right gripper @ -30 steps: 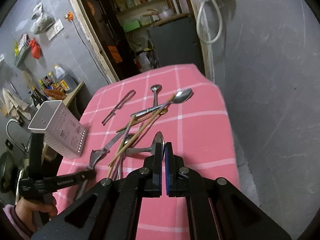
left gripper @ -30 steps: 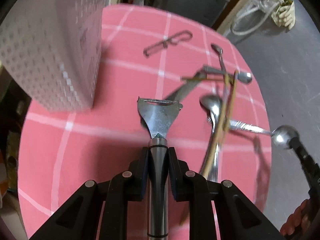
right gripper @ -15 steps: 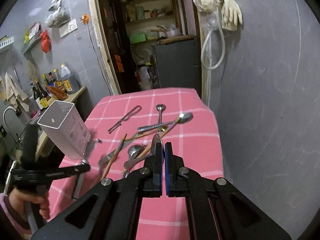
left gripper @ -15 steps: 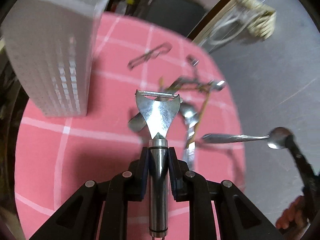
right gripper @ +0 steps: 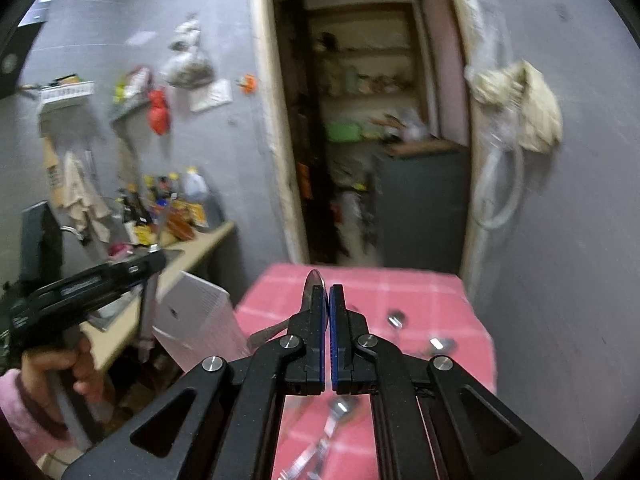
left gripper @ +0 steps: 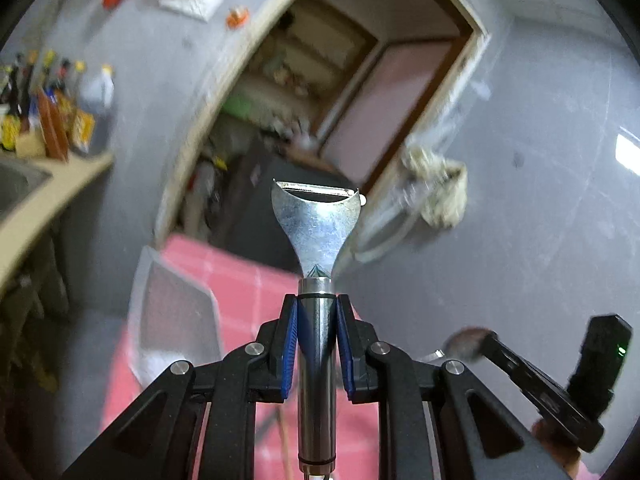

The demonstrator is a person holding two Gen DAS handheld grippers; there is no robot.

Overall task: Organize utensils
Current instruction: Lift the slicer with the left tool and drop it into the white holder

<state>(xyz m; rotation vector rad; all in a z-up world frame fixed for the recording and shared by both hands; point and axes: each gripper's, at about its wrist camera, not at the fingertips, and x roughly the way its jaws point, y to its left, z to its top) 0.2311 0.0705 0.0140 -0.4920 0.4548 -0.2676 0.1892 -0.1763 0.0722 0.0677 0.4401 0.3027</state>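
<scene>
My left gripper (left gripper: 316, 308) is shut on the round steel handle of a metal peeler (left gripper: 318, 216), blade end forward and up in the air. From the right wrist view that left gripper (right gripper: 154, 260) is at the left, held by a hand, with the peeler handle (right gripper: 146, 320) hanging below it. My right gripper (right gripper: 329, 300) is shut on a spoon (right gripper: 314, 282), whose bowl edge pokes out above the pads. The left wrist view shows the right gripper (left gripper: 486, 340) low on the right with the spoon bowl (left gripper: 464, 342). A white perforated utensil holder (left gripper: 176, 320) (right gripper: 200, 320) stands on the pink checked table (left gripper: 240, 280) (right gripper: 420, 292).
Several blurred spoons (right gripper: 440, 344) lie on the pink cloth below my right gripper. A counter with bottles (right gripper: 176, 216) runs along the left. Behind the table are a grey wall and an open doorway (right gripper: 360, 140) to a storeroom, with gloves (right gripper: 528, 108) hung beside it.
Both grippers have risen and tilted upward with the peeler and the spoon still gripped. The table and the holder have dropped to the bottom of both views, and the doorway now fills them.
</scene>
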